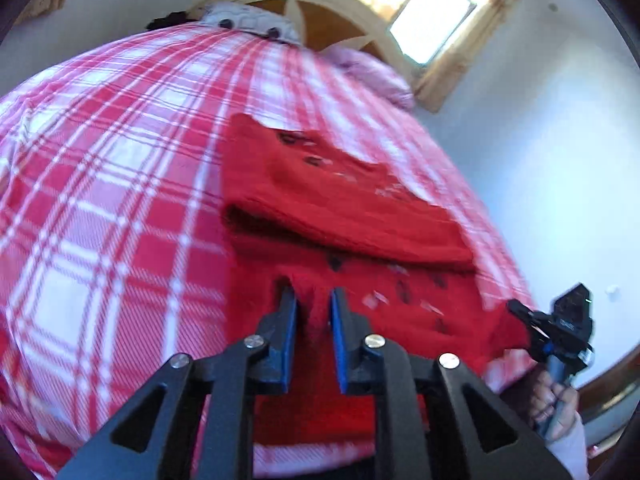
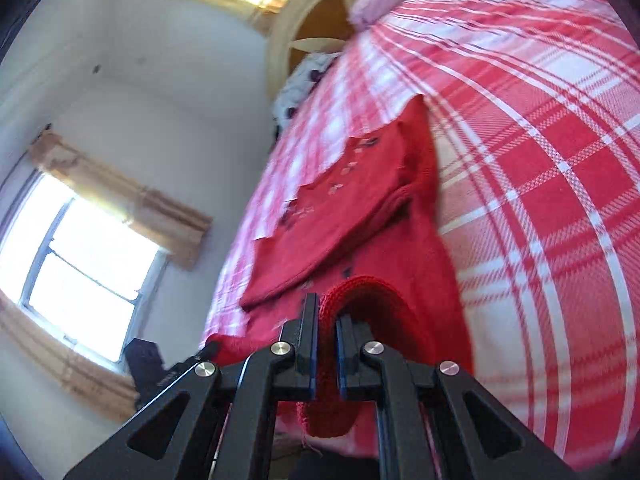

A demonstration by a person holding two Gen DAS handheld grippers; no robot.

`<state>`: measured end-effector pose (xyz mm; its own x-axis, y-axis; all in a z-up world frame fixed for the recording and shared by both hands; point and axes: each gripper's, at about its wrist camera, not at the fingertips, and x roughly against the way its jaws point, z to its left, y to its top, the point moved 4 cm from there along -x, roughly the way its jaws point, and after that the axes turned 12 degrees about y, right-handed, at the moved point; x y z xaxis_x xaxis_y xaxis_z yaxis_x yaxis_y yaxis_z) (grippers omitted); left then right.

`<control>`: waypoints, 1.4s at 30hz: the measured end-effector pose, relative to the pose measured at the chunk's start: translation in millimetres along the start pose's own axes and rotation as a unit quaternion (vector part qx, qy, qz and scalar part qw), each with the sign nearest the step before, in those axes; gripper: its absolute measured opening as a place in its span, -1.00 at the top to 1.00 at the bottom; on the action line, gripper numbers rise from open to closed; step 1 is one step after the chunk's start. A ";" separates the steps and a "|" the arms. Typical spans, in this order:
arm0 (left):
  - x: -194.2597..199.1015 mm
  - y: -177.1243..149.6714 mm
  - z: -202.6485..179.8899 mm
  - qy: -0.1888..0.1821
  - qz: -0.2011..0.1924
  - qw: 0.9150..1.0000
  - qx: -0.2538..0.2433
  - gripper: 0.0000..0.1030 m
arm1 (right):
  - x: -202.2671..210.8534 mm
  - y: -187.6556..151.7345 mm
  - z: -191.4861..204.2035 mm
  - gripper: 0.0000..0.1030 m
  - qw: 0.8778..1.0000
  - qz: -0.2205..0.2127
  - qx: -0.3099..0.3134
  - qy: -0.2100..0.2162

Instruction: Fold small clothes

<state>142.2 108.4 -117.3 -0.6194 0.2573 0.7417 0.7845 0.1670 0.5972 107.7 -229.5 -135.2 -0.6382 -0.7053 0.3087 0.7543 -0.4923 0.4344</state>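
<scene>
Two tools work one garment. A red knitted sweater (image 1: 344, 208) lies on a bed covered with a red-and-white plaid blanket (image 1: 104, 184); one part of it is folded over the body, and small dark and pale motifs dot the knit.

Left tool (image 1: 313, 300): its blue-padded fingers (image 1: 289, 328) stand slightly apart with a bunch of red knit between them at the near hem; whether the pads actually press the fabric cannot be told from this view.

Right tool (image 2: 327, 312): pressed together on a ribbed edge (image 2: 362, 292) of the sweater, which loops up over the fingertips and hangs down between the fingers. In the left wrist view the same tool (image 1: 520, 310) appears at the garment's right corner, its tip touching the red knit, with a hand (image 1: 554, 404) wrapped around its handle.

In the right wrist view the left tool's body (image 2: 150, 364) shows at the lower left, just beside the sweater's other near corner.

Background: an arched wooden headboard (image 1: 320, 4), a pink pillow (image 1: 372, 76) and a pale dotted pillow (image 1: 248, 22) at the head of the bed; a curtained window (image 1: 432, 16) in the white wall beyond it, and a second window (image 2: 80, 256) on the side wall.
</scene>
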 end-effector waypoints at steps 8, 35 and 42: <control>-12.7 25.4 36.7 0.061 -0.007 0.998 0.013 0.34 | -19.6 23.0 -26.5 0.86 0.999 0.004 -0.012 -0.043; -0.5 -13.9 -24.8 -0.076 0.061 0.995 -0.029 0.06 | -6.8 49.4 -12.6 0.81 0.998 -0.047 0.022 -0.038; -2.5 49.2 -12.0 -0.017 -0.018 1.000 0.014 -0.38 | 27.8 56.6 -11.3 -0.50 0.994 -0.098 0.026 -0.046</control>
<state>182.0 104.5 -86.2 -0.6465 0.2826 0.7087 0.7623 0.2030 0.6145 134.4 -282.8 -111.6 -0.7854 -0.5474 0.2891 0.6065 -0.5866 0.5367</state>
